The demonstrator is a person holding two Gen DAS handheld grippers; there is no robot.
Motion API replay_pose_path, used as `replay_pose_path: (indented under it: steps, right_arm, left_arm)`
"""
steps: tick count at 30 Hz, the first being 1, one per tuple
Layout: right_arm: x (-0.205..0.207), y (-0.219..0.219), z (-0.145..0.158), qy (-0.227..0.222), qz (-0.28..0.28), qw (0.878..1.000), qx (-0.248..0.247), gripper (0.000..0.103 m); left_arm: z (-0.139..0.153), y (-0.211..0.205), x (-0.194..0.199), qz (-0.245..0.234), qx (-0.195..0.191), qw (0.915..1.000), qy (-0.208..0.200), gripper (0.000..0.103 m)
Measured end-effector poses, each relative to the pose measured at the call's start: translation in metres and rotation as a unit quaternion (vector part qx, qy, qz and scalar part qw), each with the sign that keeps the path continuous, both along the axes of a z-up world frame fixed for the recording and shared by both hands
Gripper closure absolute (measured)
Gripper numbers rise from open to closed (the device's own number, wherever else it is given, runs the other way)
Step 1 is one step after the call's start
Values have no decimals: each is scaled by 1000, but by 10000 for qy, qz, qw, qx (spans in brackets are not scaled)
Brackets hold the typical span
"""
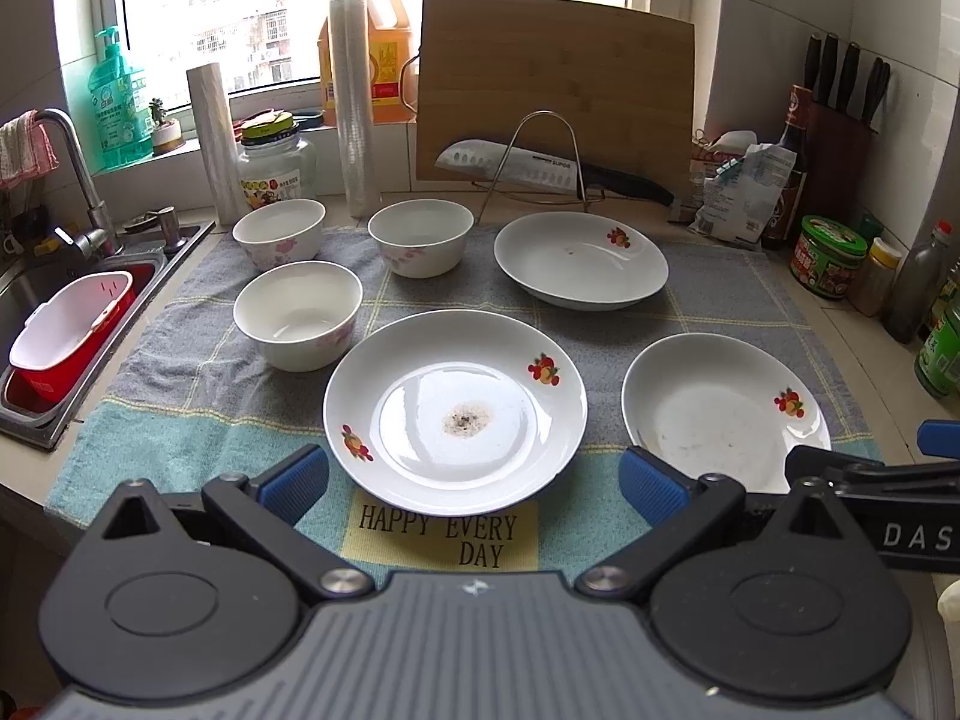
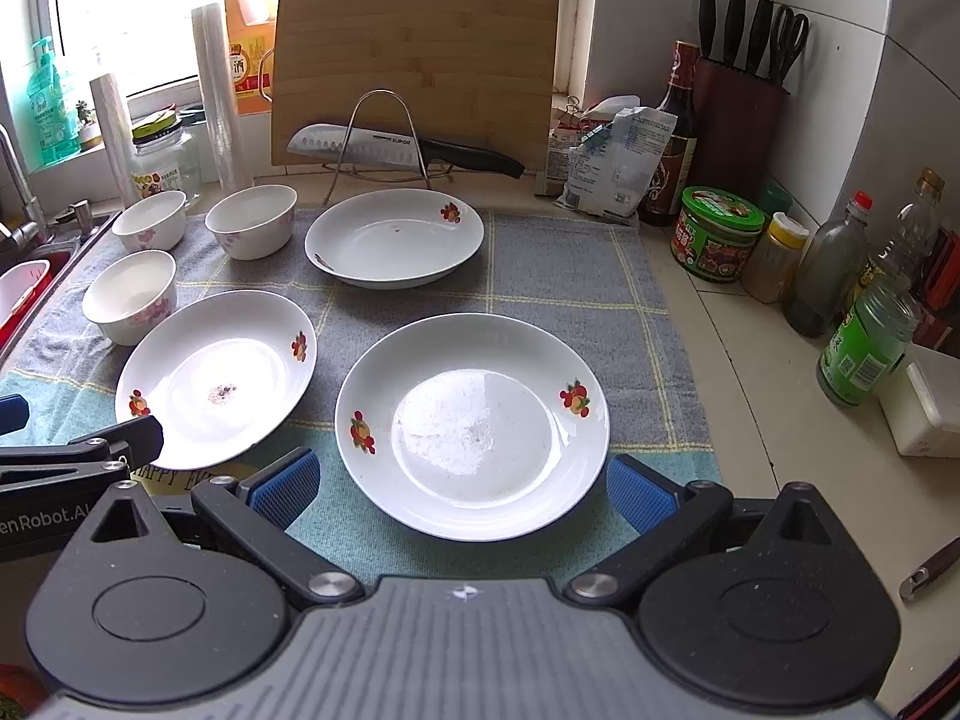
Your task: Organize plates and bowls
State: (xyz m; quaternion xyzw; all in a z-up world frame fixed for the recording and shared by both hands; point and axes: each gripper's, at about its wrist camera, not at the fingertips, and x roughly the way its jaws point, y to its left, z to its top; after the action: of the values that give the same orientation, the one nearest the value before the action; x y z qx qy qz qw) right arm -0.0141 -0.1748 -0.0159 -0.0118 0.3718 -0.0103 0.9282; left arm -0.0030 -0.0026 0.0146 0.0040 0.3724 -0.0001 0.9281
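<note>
Three white plates with fruit motifs lie on a grey-and-teal towel [image 1: 180, 420]. The near middle plate [image 1: 455, 411] [image 2: 216, 375], with a dark speck stain, sits just ahead of my left gripper [image 1: 474, 483], which is open and holds nothing. The near right plate [image 1: 723, 411] [image 2: 473, 423] lies in front of my right gripper [image 2: 459, 489], also open and empty. A far plate [image 1: 581, 258] [image 2: 393, 237] rests toward the back. Three white bowls with pink flowers stand at the left: the nearest bowl [image 1: 298, 313] [image 2: 131, 295] and two bowls behind [image 1: 279, 233] [image 1: 421, 235].
A sink [image 1: 36, 300] with a red-and-white basket [image 1: 66, 336] lies at the left. A cutting board [image 1: 555, 90] and a knife [image 1: 540, 171] on a wire rack stand at the back. Bottles and jars [image 2: 864, 294] crowd the right edge, beside a knife block [image 2: 741, 120].
</note>
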Motion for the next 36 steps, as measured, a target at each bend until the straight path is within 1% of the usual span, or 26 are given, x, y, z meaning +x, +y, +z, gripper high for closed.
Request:
replay_pose_path:
  steps: [8,19,23,30,36]
  right_arm:
    - [1,0,0,-23,14,10000,-33,0]
    - [-1,-2,-4,-130,170,9997,-155,0]
    - [-3,-5,-5,-240,216,9993,-161,0]
    - [0,-9,-15,-190,219,9993,-249,0]
    - [2,-15,-21,-193,166,9995,-171,0]
  left_arm:
    - [-2,0,1,-74,-22,10000,-46,1]
    - [-9,-2,3,-396,-51,9990,-206,1]
    - [-14,-5,3,-576,-37,9980,-258,1]
    - [-27,-10,7,-742,-65,9972,-101,1]
    - [-36,-17,11,-989,-22,9951,-40,1]
